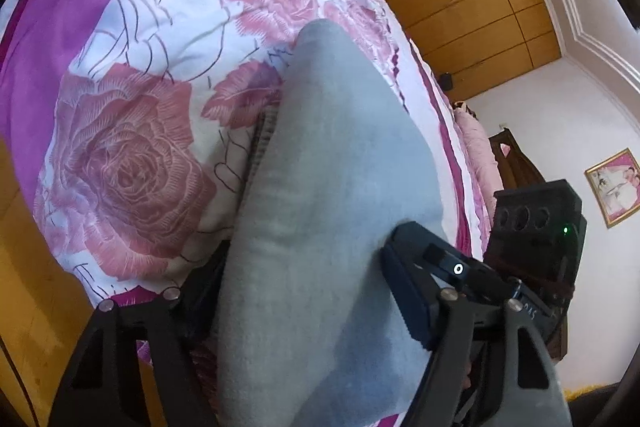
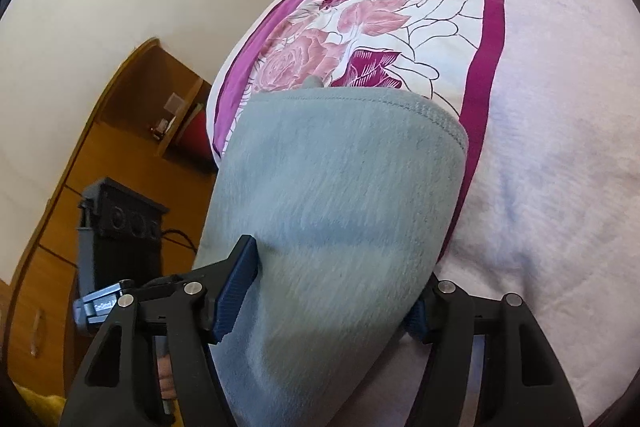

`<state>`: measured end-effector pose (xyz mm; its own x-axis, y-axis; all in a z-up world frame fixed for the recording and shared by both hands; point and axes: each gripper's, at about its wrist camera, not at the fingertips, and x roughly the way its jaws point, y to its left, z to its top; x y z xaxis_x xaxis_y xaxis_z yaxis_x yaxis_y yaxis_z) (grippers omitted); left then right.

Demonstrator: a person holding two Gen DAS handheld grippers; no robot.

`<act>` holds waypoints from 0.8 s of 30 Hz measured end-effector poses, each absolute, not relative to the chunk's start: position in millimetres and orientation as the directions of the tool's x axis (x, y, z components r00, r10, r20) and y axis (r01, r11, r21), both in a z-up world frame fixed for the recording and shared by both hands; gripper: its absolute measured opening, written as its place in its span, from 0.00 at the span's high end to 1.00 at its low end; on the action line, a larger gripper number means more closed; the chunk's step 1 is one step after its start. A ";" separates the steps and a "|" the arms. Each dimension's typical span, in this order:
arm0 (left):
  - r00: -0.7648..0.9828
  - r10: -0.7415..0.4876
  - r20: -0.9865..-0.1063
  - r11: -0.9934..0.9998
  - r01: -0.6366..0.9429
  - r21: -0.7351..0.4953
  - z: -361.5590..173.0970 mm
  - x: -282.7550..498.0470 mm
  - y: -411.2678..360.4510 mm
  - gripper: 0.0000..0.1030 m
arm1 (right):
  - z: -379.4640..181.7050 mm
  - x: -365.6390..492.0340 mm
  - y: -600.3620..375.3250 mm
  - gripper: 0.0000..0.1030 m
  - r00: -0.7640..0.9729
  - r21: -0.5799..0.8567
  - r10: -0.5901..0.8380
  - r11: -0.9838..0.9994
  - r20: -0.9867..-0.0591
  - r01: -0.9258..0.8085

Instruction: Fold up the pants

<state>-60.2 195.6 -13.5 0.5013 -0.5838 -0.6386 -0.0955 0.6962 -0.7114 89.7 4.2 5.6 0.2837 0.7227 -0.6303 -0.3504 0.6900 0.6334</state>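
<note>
Grey pants [image 2: 340, 211] of soft, fuzzy fleece – matt, with a ribbed stitched hem. Smooth printed cotton-like bedsheet [image 1: 132, 99] with pink roses. Matt black plastic gripper arms with shiny metal rivets [image 2: 193, 287] and ridged blue pads [image 2: 236, 291]. Glossy varnished wooden wardrobe [image 1: 480, 11].

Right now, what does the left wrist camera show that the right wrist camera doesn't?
Only the left wrist view shows the wooden wardrobe, the framed picture on the wall and the right gripper's body.

Only the right wrist view shows the pants' stitched hem, a plain pale blanket, a wooden shelf unit and the left gripper's body.

Both show the grey pants between gripper fingers, on the rose-print bedspread.
</note>
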 end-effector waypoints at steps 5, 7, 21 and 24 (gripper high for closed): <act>0.501 -0.644 -0.578 0.621 -0.098 -0.778 -24.8 -59.0 201.4 0.26 | 9.2 87.4 -2.5 0.57 0.285 0.665 0.748 0.663 -0.599 -0.344; 0.506 -0.636 -0.582 0.634 -0.088 -0.769 -19.6 -62.1 200.0 0.27 | 13.7 86.4 -5.3 0.62 0.287 0.681 0.762 0.648 -0.581 -0.342; 0.547 -0.644 -0.535 0.650 0.023 -0.760 40.1 -70.9 178.7 0.34 | 75.0 56.2 -35.2 0.67 0.370 0.659 0.779 0.626 -0.506 -0.416; 0.550 -0.644 -0.532 0.667 0.062 -0.743 55.9 -70.8 168.7 0.35 | 86.0 49.0 -47.6 0.67 0.395 0.647 0.768 0.639 -0.505 -0.415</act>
<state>-70.8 168.7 55.9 0.5503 -0.6436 -0.5319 0.0619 0.6667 -0.7427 49.0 -47.6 86.0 0.3949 0.7676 -0.5048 -0.4151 0.6392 0.6474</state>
